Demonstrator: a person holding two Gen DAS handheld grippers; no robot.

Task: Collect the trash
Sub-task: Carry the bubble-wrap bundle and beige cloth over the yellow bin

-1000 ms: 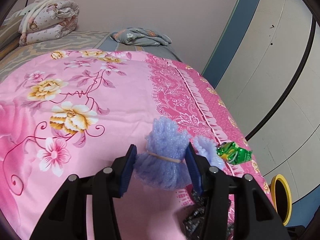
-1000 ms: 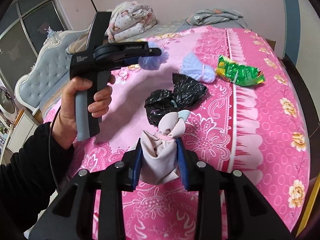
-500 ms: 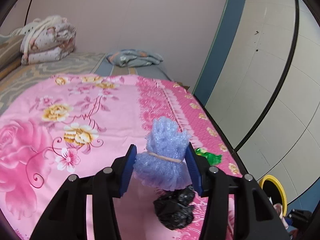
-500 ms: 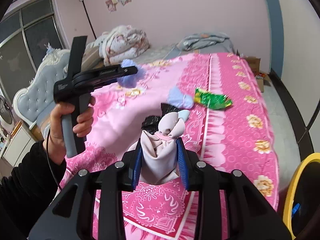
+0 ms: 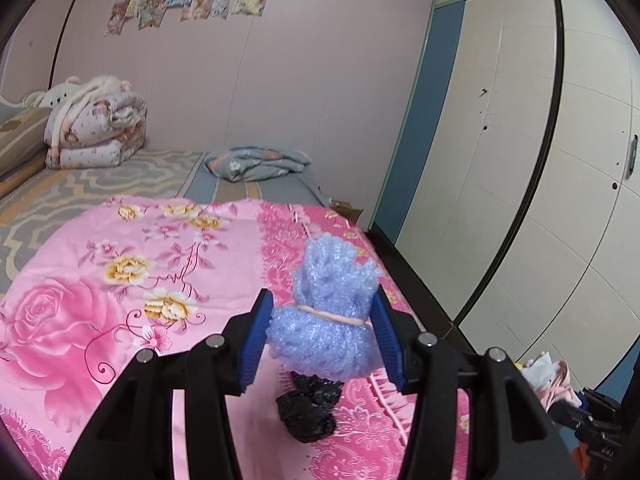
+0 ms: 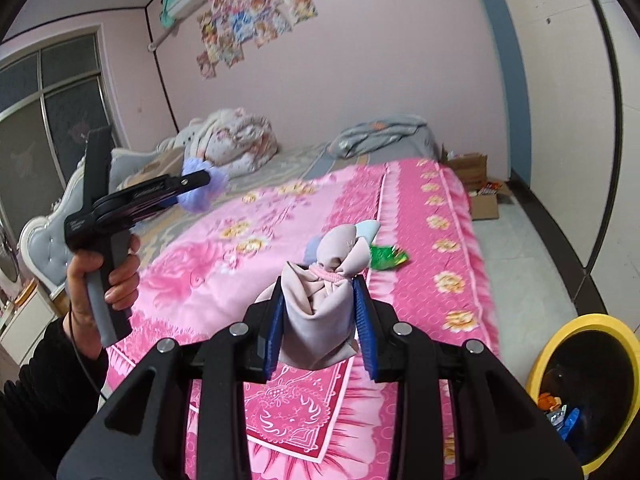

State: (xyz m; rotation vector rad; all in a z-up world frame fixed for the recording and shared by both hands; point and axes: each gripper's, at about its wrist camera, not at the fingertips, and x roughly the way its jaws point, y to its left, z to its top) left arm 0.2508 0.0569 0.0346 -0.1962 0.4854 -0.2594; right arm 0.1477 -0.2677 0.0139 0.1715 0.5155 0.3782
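Observation:
My left gripper (image 5: 322,334) is shut on a blue foam bundle (image 5: 328,320) tied with a rubber band and holds it above the pink bed. A black bag (image 5: 308,412) lies on the bed below it. My right gripper (image 6: 318,326) is shut on a beige cloth bundle (image 6: 324,304) and holds it above the bed's foot. In the right wrist view the left gripper (image 6: 196,190) with its blue bundle shows at the left, held by a hand. A green wrapper (image 6: 386,256) lies on the bed beyond the beige bundle. A yellow-rimmed bin (image 6: 540,364) stands on the floor at the lower right.
The pink floral bedspread (image 5: 120,280) covers the bed. Folded quilts (image 5: 94,128) and a grey blanket (image 5: 256,164) lie at the far end. Wardrobe doors (image 5: 520,160) run along the right. Cardboard boxes (image 6: 476,184) sit on the floor by the wall.
Both grippers have risen and pulled back from the bed with their bundles still held. The views tilted up, showing more wall, and the yellow bin has come fully into the right wrist view.

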